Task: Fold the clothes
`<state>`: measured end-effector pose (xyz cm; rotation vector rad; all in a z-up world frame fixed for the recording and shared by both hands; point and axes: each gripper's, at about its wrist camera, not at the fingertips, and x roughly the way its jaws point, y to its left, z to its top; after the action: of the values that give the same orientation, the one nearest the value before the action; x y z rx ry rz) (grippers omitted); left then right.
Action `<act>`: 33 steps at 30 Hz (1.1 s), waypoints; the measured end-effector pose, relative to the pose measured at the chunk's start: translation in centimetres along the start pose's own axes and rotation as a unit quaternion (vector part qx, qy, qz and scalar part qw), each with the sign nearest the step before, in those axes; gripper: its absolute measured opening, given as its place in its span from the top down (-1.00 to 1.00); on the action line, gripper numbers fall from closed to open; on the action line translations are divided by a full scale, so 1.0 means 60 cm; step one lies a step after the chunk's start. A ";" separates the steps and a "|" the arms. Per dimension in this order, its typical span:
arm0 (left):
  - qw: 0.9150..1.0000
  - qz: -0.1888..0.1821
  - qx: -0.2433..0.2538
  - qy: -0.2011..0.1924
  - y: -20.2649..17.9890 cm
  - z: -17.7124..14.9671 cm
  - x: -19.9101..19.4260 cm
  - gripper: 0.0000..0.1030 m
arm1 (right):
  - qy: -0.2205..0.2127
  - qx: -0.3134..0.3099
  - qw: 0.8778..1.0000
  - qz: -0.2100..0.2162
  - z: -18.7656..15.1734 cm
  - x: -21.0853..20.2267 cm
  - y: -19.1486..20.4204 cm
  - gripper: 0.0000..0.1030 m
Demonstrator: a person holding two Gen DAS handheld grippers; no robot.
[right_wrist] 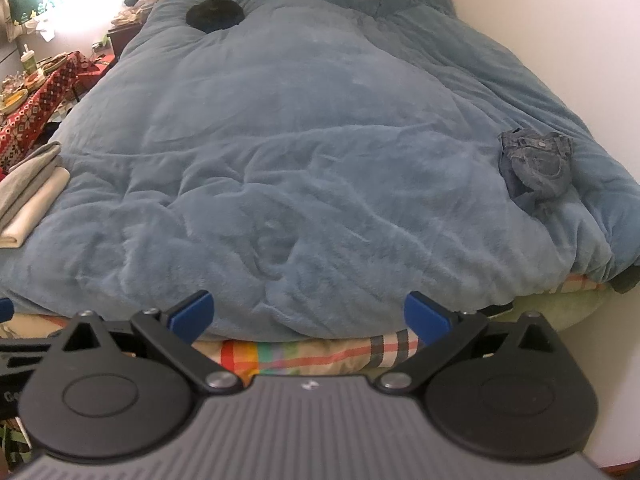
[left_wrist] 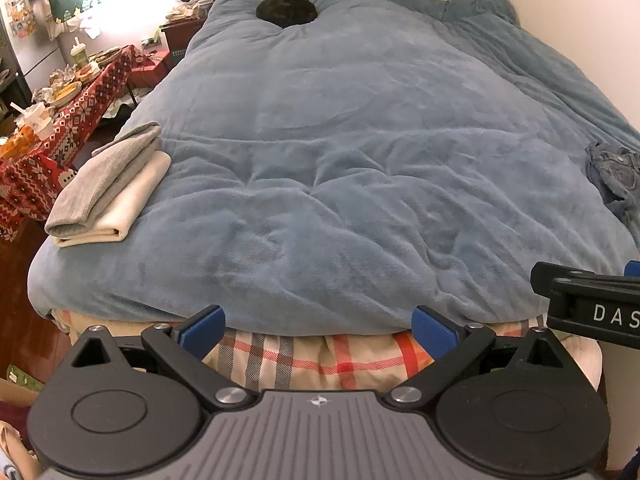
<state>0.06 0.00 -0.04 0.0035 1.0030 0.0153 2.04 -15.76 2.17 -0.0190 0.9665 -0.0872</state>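
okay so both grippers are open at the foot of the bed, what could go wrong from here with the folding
The crumpled blue denim garment lies far off by the wall, a long reach. The folded grey and cream stack sits at the bed's left edge and could be knocked off. The fluffy blue blanket may get pinched together with the denim.

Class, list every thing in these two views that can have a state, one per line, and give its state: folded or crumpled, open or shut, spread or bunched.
Left gripper: open, holding nothing.
Right gripper: open, holding nothing.
Grey garment: folded, lying on top of the cream one.
Cream garment: folded flat.
Denim garment: crumpled, not folded.
Blue blanket: spread over the bed, wrinkled.
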 end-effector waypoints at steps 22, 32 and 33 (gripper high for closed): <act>1.000 -0.004 0.003 -0.008 0.002 0.003 -0.002 -0.95 | 0.003 0.001 1.000 -0.001 0.010 -0.005 -0.004 -0.99; 1.000 -0.007 0.006 -0.009 -0.003 0.005 -0.004 -0.95 | 0.006 0.003 1.000 -0.002 0.008 0.001 -0.008 -0.99; 1.000 -0.007 0.006 -0.009 -0.003 0.005 -0.004 -0.94 | 0.006 0.004 1.000 -0.002 0.008 0.000 -0.007 -0.99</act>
<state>0.20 -0.19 0.30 0.0075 0.9861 -0.0033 2.42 -16.20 2.44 -0.0143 0.9778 -0.0952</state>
